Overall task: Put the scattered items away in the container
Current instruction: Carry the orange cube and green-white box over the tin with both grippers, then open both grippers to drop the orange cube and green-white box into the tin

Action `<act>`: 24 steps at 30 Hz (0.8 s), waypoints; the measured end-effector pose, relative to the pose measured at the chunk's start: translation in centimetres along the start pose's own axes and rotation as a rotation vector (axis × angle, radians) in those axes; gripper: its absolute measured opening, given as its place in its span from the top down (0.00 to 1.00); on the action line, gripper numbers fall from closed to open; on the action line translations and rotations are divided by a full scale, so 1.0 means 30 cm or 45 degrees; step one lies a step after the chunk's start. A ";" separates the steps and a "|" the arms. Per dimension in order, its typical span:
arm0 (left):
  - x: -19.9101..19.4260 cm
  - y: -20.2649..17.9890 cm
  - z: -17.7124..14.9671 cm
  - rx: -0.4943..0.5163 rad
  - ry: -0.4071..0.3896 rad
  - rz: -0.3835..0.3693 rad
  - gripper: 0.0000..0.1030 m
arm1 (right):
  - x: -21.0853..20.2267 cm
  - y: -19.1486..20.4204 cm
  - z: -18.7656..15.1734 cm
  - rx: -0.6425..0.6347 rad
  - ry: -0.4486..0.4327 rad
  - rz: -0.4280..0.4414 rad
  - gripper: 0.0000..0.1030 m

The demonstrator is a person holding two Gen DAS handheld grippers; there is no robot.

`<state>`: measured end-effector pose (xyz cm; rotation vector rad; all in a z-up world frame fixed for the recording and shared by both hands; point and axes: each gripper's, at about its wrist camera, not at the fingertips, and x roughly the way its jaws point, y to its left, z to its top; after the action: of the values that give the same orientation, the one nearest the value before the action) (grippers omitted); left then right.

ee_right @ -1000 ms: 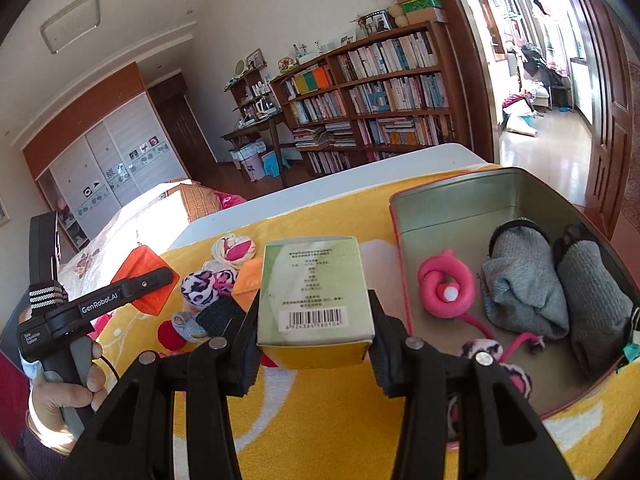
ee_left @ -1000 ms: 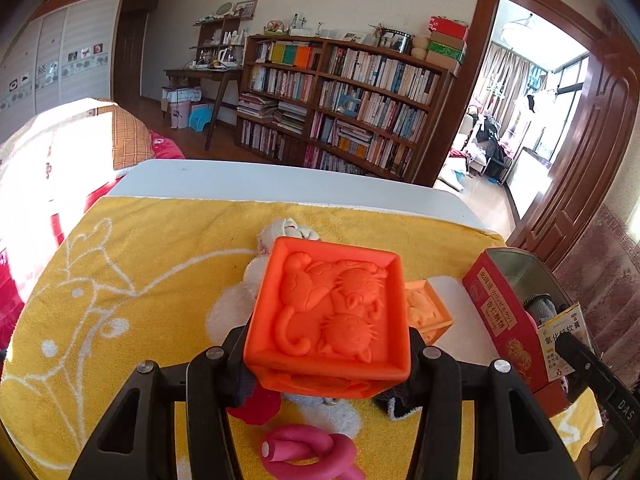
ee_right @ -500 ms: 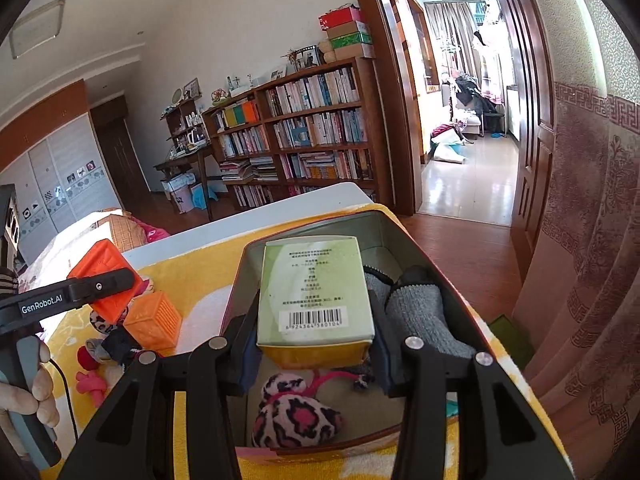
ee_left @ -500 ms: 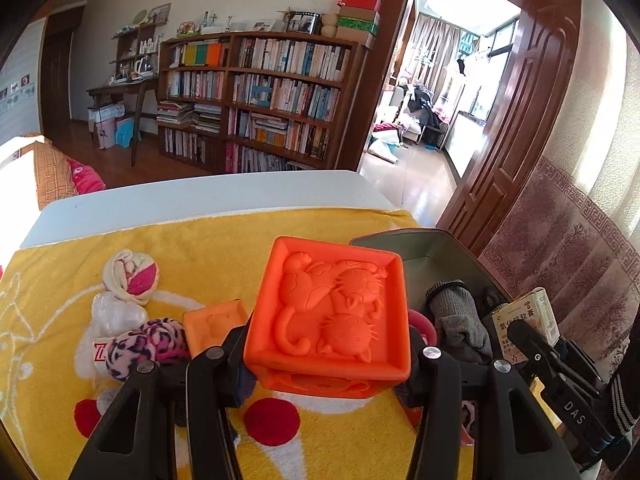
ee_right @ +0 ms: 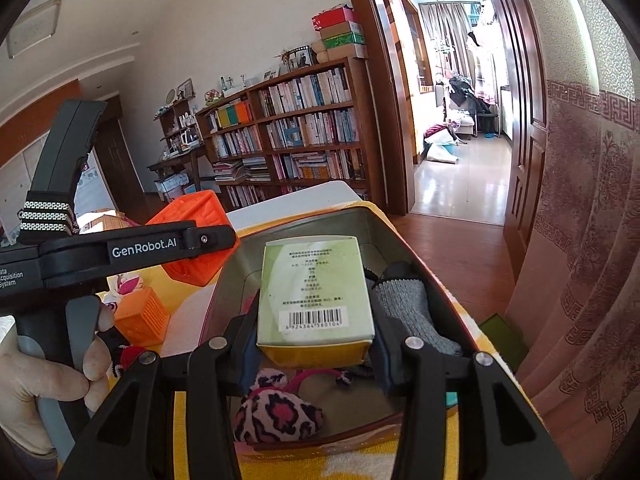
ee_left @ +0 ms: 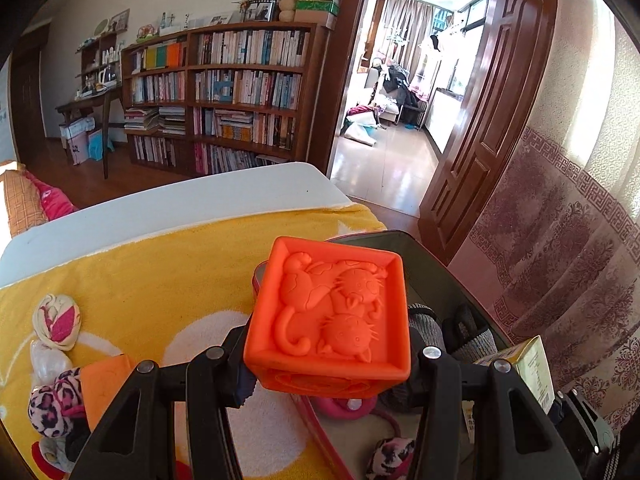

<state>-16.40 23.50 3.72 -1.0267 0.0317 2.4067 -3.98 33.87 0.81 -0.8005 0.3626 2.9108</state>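
Note:
My left gripper (ee_left: 330,364) is shut on a big orange cube with embossed cats (ee_left: 330,314), held over the left rim of the metal tin (ee_left: 424,252). It also shows in the right wrist view (ee_right: 196,236). My right gripper (ee_right: 316,344) is shut on a green and yellow carton (ee_right: 316,292), held above the tin (ee_right: 384,220). In the tin lie grey socks (ee_right: 408,308), a leopard-print sock ball (ee_right: 276,412) and a pink toy (ee_left: 344,406).
On the yellow towel (ee_left: 160,280) left of the tin lie a smaller orange cube (ee_right: 140,316), a pink-white sock ball (ee_left: 56,320), a leopard sock ball (ee_left: 52,404) and other small items. The table's white edge (ee_left: 180,204) runs behind; a curtain (ee_right: 580,280) hangs on the right.
Both grippers have swung right with their loads. The orange cube went from over the towel to the tin's left rim; the carton went from beside the tin to above its inside.

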 end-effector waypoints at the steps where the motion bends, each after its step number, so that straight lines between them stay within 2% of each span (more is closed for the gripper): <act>1: 0.014 -0.008 0.007 0.008 0.004 -0.002 0.48 | 0.001 -0.002 -0.002 0.001 0.004 0.001 0.53; 7: 0.087 -0.051 0.048 0.047 0.031 -0.030 0.46 | 0.017 -0.010 -0.005 0.003 0.027 -0.035 0.51; 8: 0.097 -0.055 0.054 0.052 0.041 -0.042 0.36 | 0.018 -0.017 -0.005 0.018 0.030 -0.038 0.46; 9: 0.102 -0.054 0.057 0.051 0.041 -0.049 0.28 | 0.019 -0.028 -0.004 0.038 0.033 -0.038 0.32; 10: 0.099 -0.049 0.056 0.046 0.024 -0.049 0.18 | 0.017 -0.039 -0.002 0.059 0.028 -0.032 0.26; 12: 0.085 -0.044 0.048 0.047 0.001 -0.053 0.18 | 0.003 -0.055 0.000 0.083 -0.001 -0.041 0.23; 24: -0.009 0.116 -0.030 -0.095 0.034 0.012 0.18 | -0.026 -0.041 0.015 0.087 -0.088 -0.087 0.23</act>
<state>-17.27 20.17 2.66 -1.0947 -0.0437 2.4187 -3.34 35.15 1.34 -0.6866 0.4175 2.8375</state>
